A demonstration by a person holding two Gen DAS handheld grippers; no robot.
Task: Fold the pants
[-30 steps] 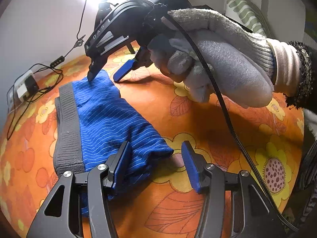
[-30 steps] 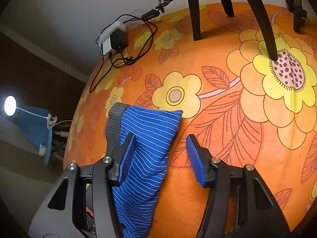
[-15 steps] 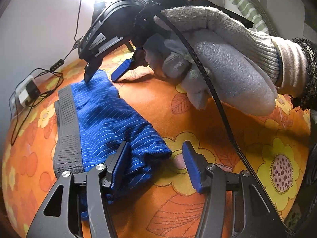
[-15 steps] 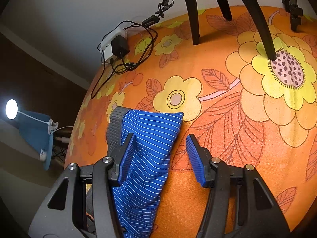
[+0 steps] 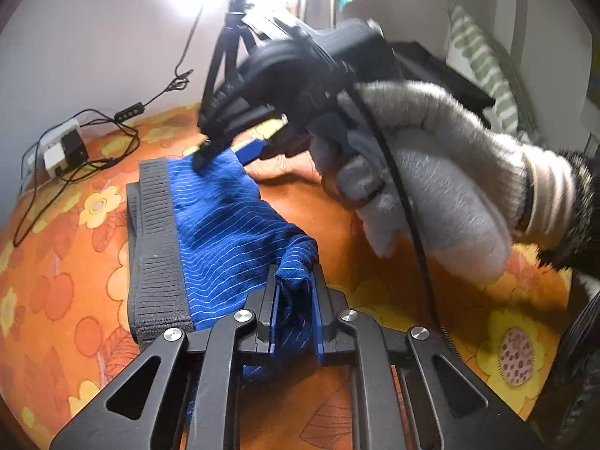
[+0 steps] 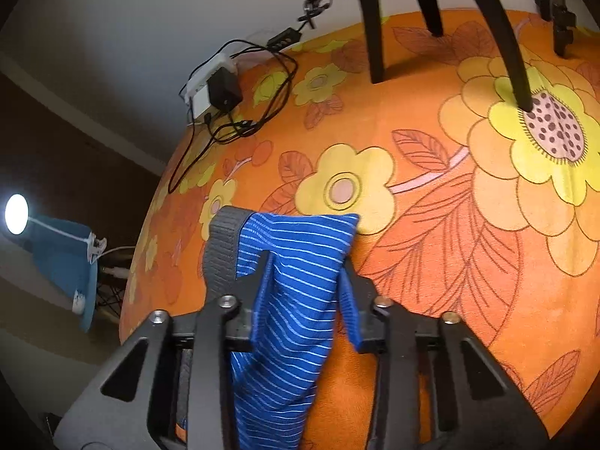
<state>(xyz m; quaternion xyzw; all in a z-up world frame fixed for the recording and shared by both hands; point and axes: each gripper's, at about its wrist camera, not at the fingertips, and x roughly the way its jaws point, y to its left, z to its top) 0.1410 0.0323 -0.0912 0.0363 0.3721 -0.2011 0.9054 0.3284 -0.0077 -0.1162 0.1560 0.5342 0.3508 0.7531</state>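
The blue pinstriped pants [image 5: 221, 240] with a grey ribbed waistband [image 5: 157, 240] lie partly folded on the orange flowered cloth [image 5: 75, 262]. My left gripper [image 5: 294, 296] is shut on the near blue corner. My right gripper [image 6: 305, 277] is shut on the far corner of the pants [image 6: 296, 247]; it also shows in the left wrist view [image 5: 221, 150], held by a grey-gloved hand [image 5: 431, 172].
A white power strip with a black adapter and cables [image 5: 60, 150] lies at the table's far left edge, also in the right wrist view [image 6: 217, 90]. Black tripod legs [image 6: 375, 22] stand on the far side. A striped cushion [image 5: 483, 67] is behind.
Both grippers were open over the pants' corners; both have closed on the blue fabric, and the pinched corners now stand bunched up.
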